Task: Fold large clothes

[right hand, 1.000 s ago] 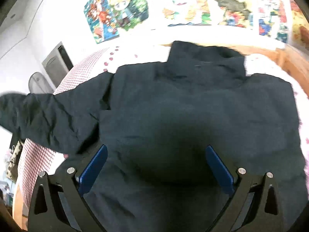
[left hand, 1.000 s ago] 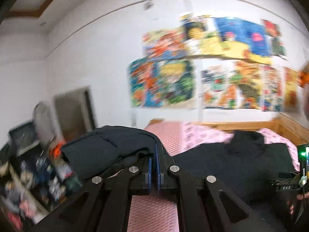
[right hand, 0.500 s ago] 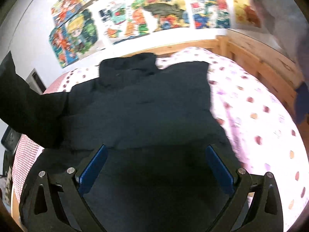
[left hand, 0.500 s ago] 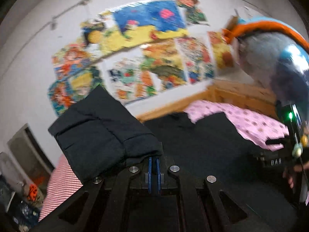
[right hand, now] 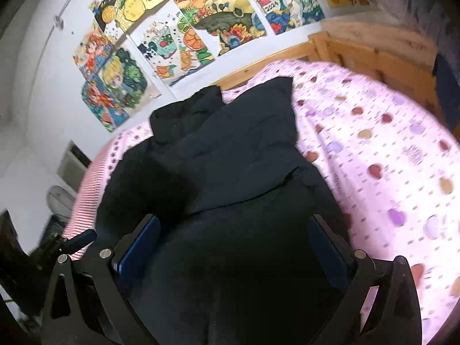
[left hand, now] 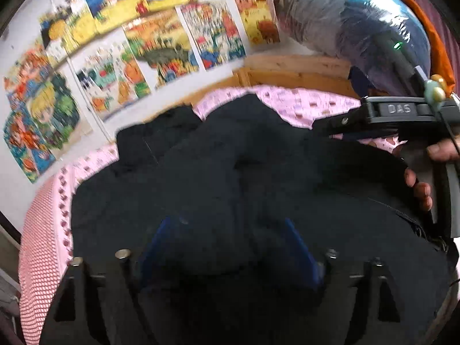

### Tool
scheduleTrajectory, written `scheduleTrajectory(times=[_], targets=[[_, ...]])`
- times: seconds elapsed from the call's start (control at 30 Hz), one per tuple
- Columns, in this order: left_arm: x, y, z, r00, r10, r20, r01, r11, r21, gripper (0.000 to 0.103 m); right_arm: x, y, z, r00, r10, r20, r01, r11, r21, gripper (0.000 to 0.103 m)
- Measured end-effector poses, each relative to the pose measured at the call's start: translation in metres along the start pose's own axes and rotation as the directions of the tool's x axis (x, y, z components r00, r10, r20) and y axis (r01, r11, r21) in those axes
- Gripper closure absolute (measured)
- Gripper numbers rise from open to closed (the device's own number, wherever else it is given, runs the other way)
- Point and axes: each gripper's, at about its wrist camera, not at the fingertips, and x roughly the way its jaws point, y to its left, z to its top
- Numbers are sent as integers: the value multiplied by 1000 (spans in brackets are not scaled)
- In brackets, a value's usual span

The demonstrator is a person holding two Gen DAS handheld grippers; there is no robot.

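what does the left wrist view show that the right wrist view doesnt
Only the left wrist view shows the right tool's body marked DAS, the hand holding it, and a plastic-wrapped bundle above the wooden bed frame.

Only the right wrist view shows the wide stretch of bare dotted pink sheet to the right of the jacket, and a fan and dark clutter at the lower left.

Both show the black jacket lying on the bed with a sleeve folded across its body, the colourful posters on the white wall, and each view's own tool open over the jacket.

jacket [right hand: 244, 172] hem cut off below, posters [left hand: 161, 43] blurred
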Motion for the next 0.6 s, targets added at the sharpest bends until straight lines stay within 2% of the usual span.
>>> scheduleTrajectory(times=[0.07,0.17,0.2,0.3,0.37,0.43,0.5,0.53,0.6], targets=[[-10,8,-1,1000,15,21,-14,1000,-11,21,10,-1,-3,997,71,-13,-70,997,44,3],[-22,34,1,997,71,27,-68,994,-81,20,24,4,-8,993,110,-46,-107,992,63,3],[-27,47,2,995,101,23,-98,989,-110,20,30,8,-10,993,97,-64,-93,994,56,3],[-40,84,2,976,218,-11,-217,962,-168,19,53,19,-16,989,-36,-145,39,999,13,3],[-49,116,-2,954,296,-40,-298,934,-196,17,65,27,-18,983,-70,-170,70,998,-10,3],[-54,145,-9,939,338,-68,-345,910,-231,14,71,35,-18,981,-67,-180,63,998,-26,10],[-55,171,-21,926,365,-97,-378,889,-259,13,77,45,-17,978,-82,-194,74,996,-48,37],[-55,185,-28,919,379,-110,-394,878,-272,13,76,48,-14,978,-102,-182,92,994,-64,43],[-53,205,-40,903,405,-142,-429,856,-288,13,72,59,-9,980,-146,-138,131,985,-112,88]])
